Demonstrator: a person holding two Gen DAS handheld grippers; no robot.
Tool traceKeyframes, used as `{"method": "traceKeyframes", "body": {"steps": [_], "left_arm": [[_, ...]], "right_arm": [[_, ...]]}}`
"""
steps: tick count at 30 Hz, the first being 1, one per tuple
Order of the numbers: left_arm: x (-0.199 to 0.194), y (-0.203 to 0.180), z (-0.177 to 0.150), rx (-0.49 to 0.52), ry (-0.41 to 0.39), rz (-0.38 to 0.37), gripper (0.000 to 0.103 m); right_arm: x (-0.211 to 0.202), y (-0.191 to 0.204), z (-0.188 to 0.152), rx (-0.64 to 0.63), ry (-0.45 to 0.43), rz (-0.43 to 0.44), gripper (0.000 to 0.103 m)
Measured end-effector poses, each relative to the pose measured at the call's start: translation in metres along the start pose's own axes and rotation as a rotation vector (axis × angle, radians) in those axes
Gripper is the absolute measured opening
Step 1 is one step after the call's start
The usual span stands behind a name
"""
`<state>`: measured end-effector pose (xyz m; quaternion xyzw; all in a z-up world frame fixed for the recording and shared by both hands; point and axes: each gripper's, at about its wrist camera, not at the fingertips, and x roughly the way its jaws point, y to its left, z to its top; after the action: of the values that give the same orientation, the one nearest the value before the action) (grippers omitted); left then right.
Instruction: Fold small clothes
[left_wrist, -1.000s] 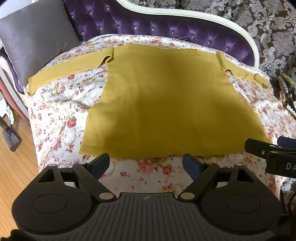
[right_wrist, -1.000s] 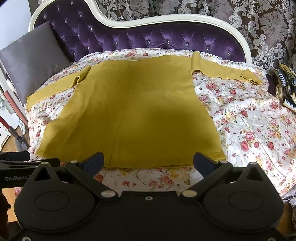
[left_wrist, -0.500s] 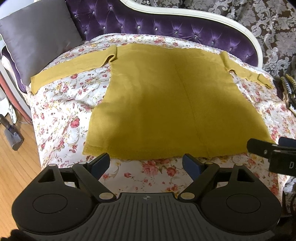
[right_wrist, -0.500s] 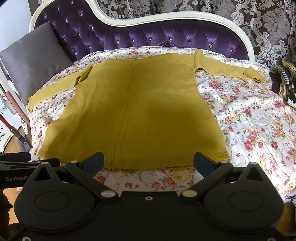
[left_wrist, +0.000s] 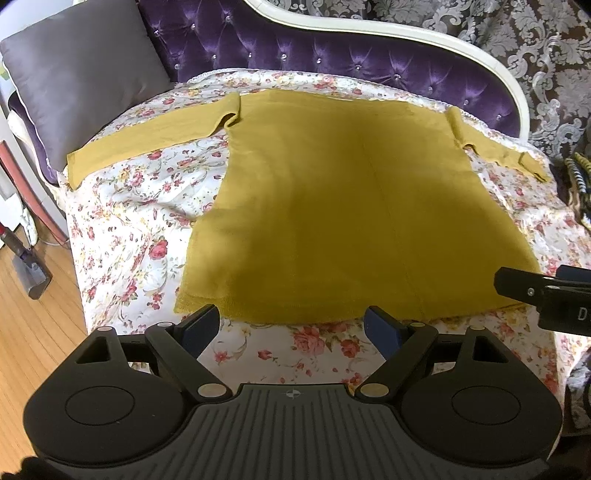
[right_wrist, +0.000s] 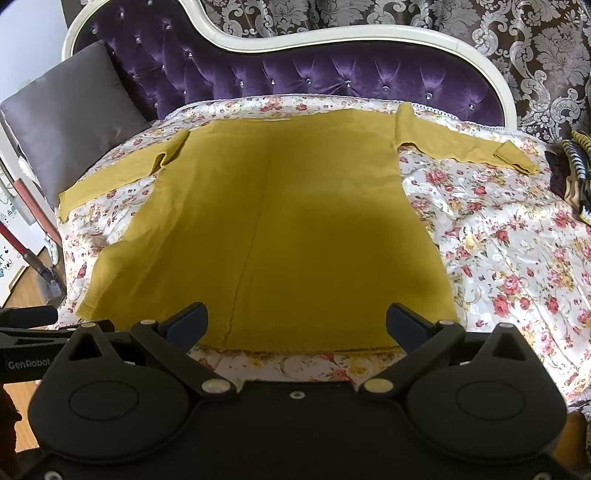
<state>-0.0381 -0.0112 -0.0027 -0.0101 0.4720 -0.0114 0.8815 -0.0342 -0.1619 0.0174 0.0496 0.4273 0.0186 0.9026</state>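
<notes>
Nearest, the left gripper (left_wrist: 291, 328) hangs just short of the sweater's hem, its jaws wide with nothing between them. The right gripper (right_wrist: 295, 325) hangs beside it, jaws likewise wide and empty, over the hem's near edge. The mustard sweater (left_wrist: 351, 206) lies flat on the flowered bedspread (left_wrist: 122, 236), hem toward the grippers, both sleeves stretched out sideways. Beyond it stands a purple tufted headboard (right_wrist: 295, 77), with a grey pillow (left_wrist: 81, 70) leaning at the left.
</notes>
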Motion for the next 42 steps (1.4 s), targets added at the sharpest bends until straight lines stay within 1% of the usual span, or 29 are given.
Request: {"method": "traceKeyframes", "body": {"steps": [13,19,25,29,34,39,42], "left_arm": [[0.006,0.002,0.001,-0.002,0.022,-0.013,0.085],[0.010,0.004,0.004,-0.008,0.034,-0.016,0.085],[0.011,0.005,0.005,-0.009,0.035,-0.016,0.085],[0.015,0.006,0.012,-0.012,0.037,-0.015,0.085],[0.019,0.007,0.020,-0.013,0.023,-0.008,0.085],[0.021,0.007,0.028,-0.005,-0.011,0.001,0.085],[0.022,0.005,0.035,0.007,-0.046,0.017,0.085]], "right_arm": [[0.005,0.000,0.005,0.011,-0.001,0.017,0.102],[0.008,-0.002,0.011,0.013,-0.027,0.005,0.102],[0.011,-0.009,0.020,0.044,-0.060,0.008,0.102],[0.011,-0.012,0.026,0.048,-0.108,0.015,0.102],[0.006,-0.012,0.035,0.034,-0.213,-0.015,0.102],[0.000,-0.015,0.043,0.043,-0.326,-0.037,0.102],[0.001,-0.017,0.050,0.040,-0.347,-0.037,0.103]]}}
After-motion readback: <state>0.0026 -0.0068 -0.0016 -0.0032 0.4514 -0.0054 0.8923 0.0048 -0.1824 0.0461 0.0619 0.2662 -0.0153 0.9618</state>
